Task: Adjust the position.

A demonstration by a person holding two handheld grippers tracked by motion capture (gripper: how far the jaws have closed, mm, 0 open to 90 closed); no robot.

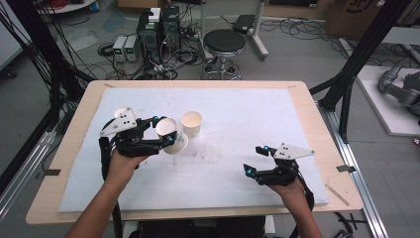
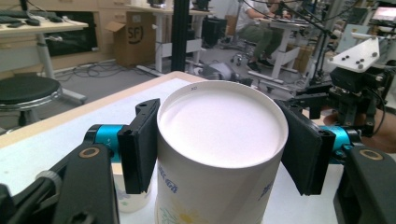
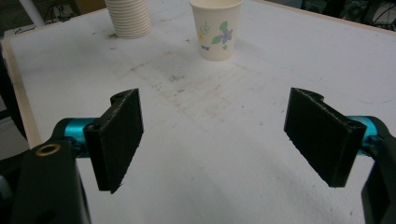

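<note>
Cup (image 2: 219, 154) between left gripper (image 2: 219, 149) pads

A light wooden table (image 1: 74, 148) was seen covered by a scuffed white sheet (image 1: 247, 124), with bare wood left showing along its edges. Beyond the far edge a black round-seated stool on a chrome base (image 1: 224, 42) was placed on the grey floor, and to its left two dark computer towers (image 1: 159, 30) were set among tangled black cables (image 1: 173, 62) — two small pale boxes (image 1: 125, 48) just beside them. A grey jointed robot arm (image 1: 401, 87) was laid on a white platform (image 1: 381, 99) at the right. A brown cardboard box (image 2: 133, 39) was seen under a desk.
</note>
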